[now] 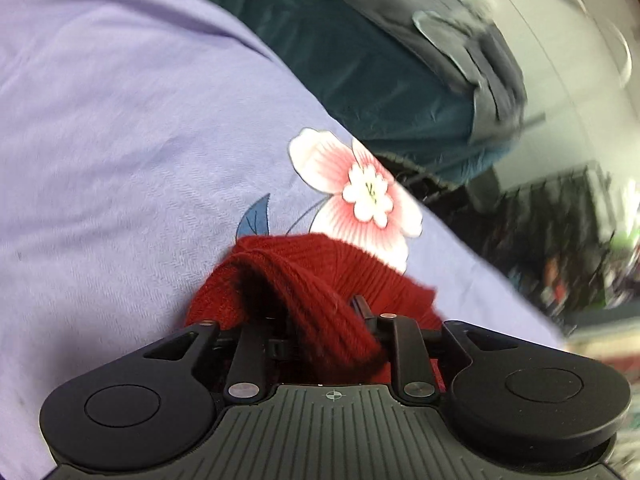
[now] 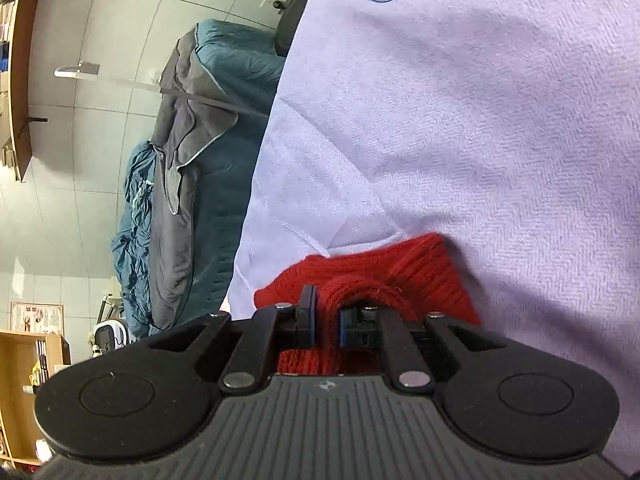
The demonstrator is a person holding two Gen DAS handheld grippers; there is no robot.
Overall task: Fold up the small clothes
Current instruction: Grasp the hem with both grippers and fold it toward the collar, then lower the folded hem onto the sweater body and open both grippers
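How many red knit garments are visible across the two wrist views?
1, as far as shown: a red knit piece on the lilac sheet, pinched by the left gripper and right gripper. Others may be hidden.

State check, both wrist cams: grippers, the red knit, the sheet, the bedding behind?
left gripper: shut on the red knit garment, fingers mostly hidden by the fabric.
right gripper: shut on the red knit garment, a fold pinched between its pads.
red knit garment: bunched, held at both ends.
lavender sheet: spread out, lightly wrinkled.
teal quilt: rumpled, grey blanket draped over it.
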